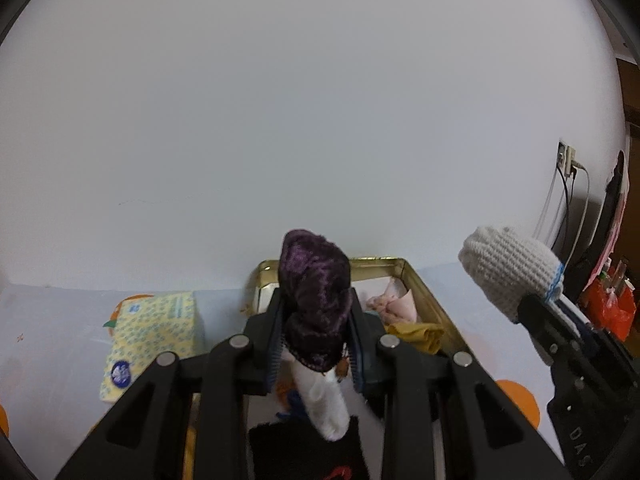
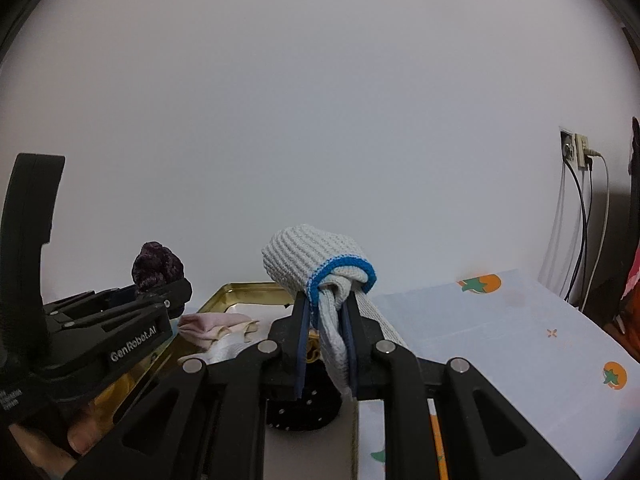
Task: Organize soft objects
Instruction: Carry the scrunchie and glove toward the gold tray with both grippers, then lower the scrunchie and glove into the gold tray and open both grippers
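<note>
My left gripper (image 1: 316, 320) is shut on a dark purple fuzzy sock (image 1: 314, 280) with a white part hanging below, held above a gold metal tin (image 1: 424, 292). The tin holds a pink sock (image 1: 394, 302) and a mustard cloth (image 1: 418, 334). My right gripper (image 2: 326, 316) is shut on a rolled grey knit glove with a blue cuff (image 2: 316, 262), held up in the air. The glove also shows in the left wrist view (image 1: 508, 266). The purple sock (image 2: 158, 266) and the tin (image 2: 240, 292) also show in the right wrist view.
A yellow patterned tissue pack (image 1: 154, 332) lies left of the tin on a white tablecloth with orange fruit prints (image 2: 500, 332). A black round object (image 2: 304, 404) sits under the right gripper. A wall socket with cables (image 2: 576, 152) is at the right. The wall stands close behind.
</note>
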The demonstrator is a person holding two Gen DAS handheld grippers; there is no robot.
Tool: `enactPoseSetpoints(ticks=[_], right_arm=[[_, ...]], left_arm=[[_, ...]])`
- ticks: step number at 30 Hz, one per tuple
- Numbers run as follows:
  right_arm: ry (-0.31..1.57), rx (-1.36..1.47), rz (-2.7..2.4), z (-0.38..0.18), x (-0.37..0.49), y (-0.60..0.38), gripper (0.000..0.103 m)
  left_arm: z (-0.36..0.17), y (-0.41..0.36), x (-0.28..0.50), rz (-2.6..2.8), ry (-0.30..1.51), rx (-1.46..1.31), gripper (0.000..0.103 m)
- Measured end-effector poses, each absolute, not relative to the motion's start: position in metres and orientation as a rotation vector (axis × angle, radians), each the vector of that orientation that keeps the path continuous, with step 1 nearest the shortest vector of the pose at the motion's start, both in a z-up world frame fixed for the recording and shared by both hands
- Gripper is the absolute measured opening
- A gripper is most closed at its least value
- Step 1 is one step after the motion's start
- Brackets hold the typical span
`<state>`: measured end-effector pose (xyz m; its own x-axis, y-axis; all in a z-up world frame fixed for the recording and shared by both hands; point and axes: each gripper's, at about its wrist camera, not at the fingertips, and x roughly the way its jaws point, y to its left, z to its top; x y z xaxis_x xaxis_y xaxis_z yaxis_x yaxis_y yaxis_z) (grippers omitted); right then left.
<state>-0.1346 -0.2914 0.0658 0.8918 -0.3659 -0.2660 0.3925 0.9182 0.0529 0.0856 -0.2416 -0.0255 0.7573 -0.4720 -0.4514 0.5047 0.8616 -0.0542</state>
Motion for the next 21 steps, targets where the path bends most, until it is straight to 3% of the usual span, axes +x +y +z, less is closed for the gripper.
enactPoseSetpoints(ticks=[15,21], right_arm=[[0.394,0.165,-0.364,0.093,-0.070,-0.320,0.018],[0.493,0.182,-0.332,0.102,-0.038,-0.329,0.018]], left_arm=[[-0.002,-0.267,0.140,-0.472,0.562,0.154,0.027],[-0.005,-0.281,0.161,-0.445,0.682,0.172,0.027]])
